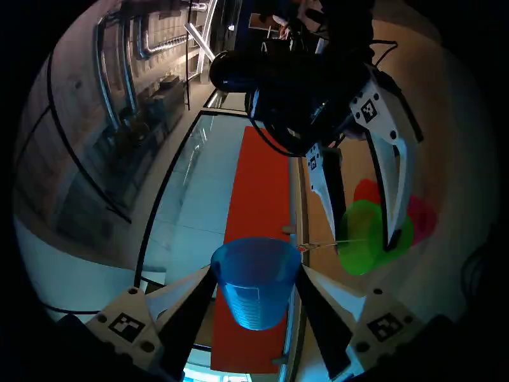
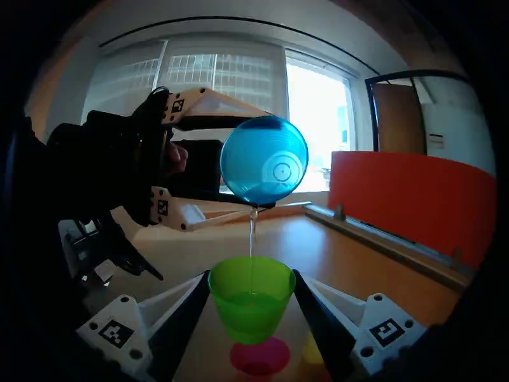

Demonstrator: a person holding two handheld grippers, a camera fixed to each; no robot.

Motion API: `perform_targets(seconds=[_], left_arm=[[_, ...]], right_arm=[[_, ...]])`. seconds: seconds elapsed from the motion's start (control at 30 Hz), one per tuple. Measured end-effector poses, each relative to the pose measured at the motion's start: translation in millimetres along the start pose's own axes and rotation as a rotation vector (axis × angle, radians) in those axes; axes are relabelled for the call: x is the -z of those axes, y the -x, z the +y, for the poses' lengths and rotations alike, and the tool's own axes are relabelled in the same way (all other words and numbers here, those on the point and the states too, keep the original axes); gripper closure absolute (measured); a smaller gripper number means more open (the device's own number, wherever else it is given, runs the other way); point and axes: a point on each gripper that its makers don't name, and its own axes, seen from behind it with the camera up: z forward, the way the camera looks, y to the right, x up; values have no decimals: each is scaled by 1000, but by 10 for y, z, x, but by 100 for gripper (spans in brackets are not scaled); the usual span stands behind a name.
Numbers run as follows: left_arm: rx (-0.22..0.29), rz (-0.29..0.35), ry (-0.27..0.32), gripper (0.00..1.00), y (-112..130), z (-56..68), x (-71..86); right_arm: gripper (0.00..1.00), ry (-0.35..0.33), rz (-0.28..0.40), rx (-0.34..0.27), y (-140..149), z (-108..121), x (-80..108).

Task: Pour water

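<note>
My left gripper (image 1: 256, 280) is shut on a blue translucent cup (image 1: 256, 290), tipped on its side. In the right gripper view the blue cup (image 2: 264, 159) hangs above, its bottom facing the camera, and a thin stream of water (image 2: 252, 235) falls from its rim. The stream lands in a green cup (image 2: 251, 305) that my right gripper (image 2: 251, 299) is shut on, held upright with some liquid inside. In the left gripper view the right gripper (image 1: 366, 223) holds the green cup (image 1: 362, 239) beyond the blue one.
A pink cup (image 2: 259, 358) and a yellow one (image 2: 312, 350) stand on the wooden table (image 2: 331, 248) below the green cup. A red partition (image 2: 413, 197) runs along the table's far edge. Windows (image 2: 254, 76) lie behind.
</note>
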Motion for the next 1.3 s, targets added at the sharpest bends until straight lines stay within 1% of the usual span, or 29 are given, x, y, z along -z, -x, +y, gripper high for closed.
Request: perform_targets(seconds=[0.7,0.87,1.1,1.3], left_arm=[[-35,6,-17,15,-22,-100,6],[-43,8,-18,16,-26,-100,5],[-53,9,-21,15,-56,-105,41],[-67,7,-21,15,-65,-88,53]], right_arm=[[6,0,6,8,-21,3,11],[6,0,6,11,-14,4,11],[6,0,7,12,-13,0,10],[6,-1,6,14,-23,-12,14]])
